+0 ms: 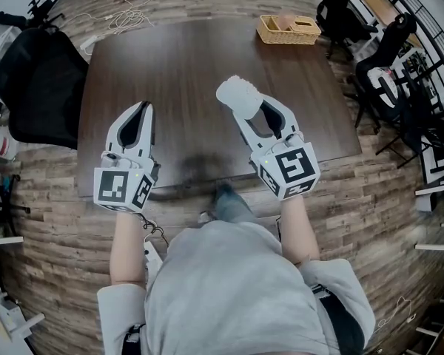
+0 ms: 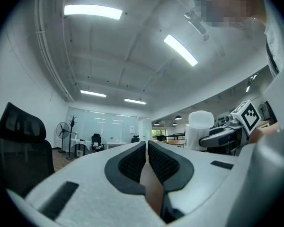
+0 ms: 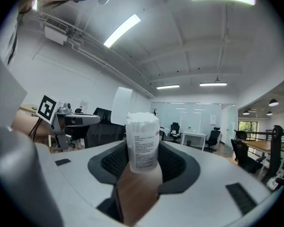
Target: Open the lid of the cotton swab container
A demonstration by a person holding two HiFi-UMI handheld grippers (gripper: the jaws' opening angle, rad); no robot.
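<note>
— White container [image 3: 142, 143], who has it?
— The right gripper [image 3: 141, 167] clamps it upright above the table [image 1: 177, 72]; left gripper [image 2: 147, 156] is closed, empty. Its lid [image 2: 200, 119] looks on; left jaws must open, then pinch it.

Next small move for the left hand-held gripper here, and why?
Probably open the left hand-held gripper and bring it across to the top of the cotton swab container. Its jaws are together on nothing and it sits apart from the container, which the right hand-held gripper clamps by its lower body. That leaves the top free to take.
</note>
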